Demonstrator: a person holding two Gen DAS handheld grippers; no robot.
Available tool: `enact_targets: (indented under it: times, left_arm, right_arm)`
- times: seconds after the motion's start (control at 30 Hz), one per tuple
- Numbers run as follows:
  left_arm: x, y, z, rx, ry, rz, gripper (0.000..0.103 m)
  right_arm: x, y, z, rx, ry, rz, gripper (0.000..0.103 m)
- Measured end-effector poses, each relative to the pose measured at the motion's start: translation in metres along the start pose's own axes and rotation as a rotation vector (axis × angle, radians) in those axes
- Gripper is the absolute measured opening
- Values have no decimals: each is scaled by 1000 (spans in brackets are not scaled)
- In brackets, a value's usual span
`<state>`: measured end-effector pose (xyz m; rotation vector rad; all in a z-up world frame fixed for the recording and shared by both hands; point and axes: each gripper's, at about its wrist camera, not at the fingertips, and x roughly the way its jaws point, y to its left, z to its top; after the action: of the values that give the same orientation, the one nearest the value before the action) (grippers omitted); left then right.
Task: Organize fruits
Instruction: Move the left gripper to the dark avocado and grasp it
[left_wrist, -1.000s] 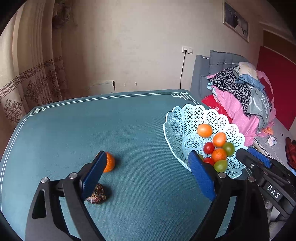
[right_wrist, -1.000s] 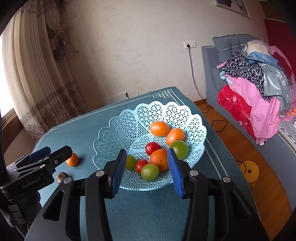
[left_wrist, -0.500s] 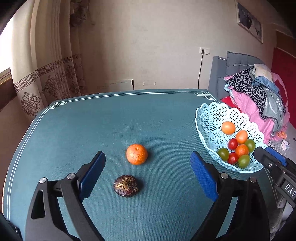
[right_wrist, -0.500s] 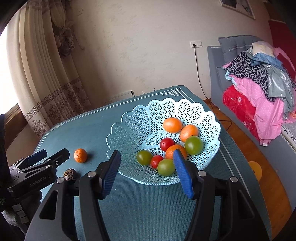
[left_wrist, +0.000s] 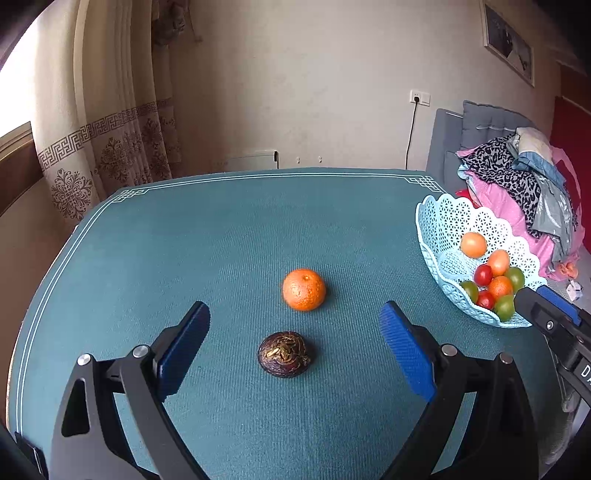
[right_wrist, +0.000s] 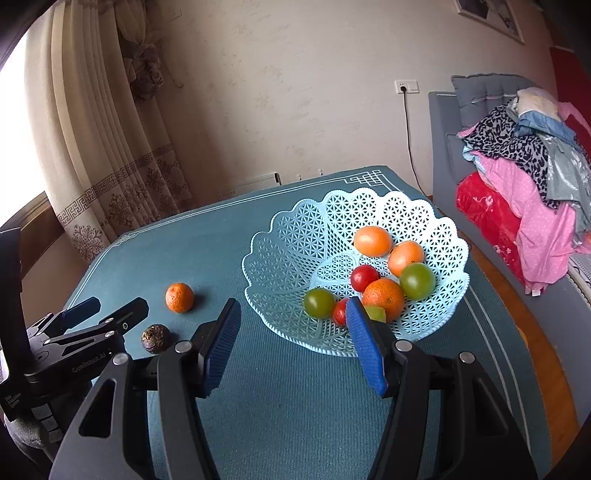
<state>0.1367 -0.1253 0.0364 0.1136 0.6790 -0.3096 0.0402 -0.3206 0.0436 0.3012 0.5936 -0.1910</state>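
The left gripper (left_wrist: 293, 354) hung over a teal table (left_wrist: 184, 258) with its jaws wide apart, holding nothing. A dark wrinkled fruit (left_wrist: 284, 353) lay on the cloth between its blue pads (left_wrist: 404, 350), touching neither. An orange (left_wrist: 304, 289) sat just beyond the fruit, apart from it. To this gripper's right stood a pale blue basket (left_wrist: 448, 218) of red, green and orange fruits. The right gripper (right_wrist: 291, 345) was also spread and empty, its right pad overlapping the basket's near rim and hiding part of a green fruit (right_wrist: 376, 313). Past the table lay a sofa piled with clothes (right_wrist: 524, 155).
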Motion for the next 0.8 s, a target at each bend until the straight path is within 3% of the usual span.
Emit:
enact_targets:
  times: [0.53, 0.8]
  left_arm:
    - [37, 23, -22, -43, 124, 0, 95]
    - [57, 26, -31, -46, 178, -10, 75]
  right_arm:
    - [11, 25, -19, -44, 62, 41, 59]
    - [15, 26, -20, -51, 74, 44, 59]
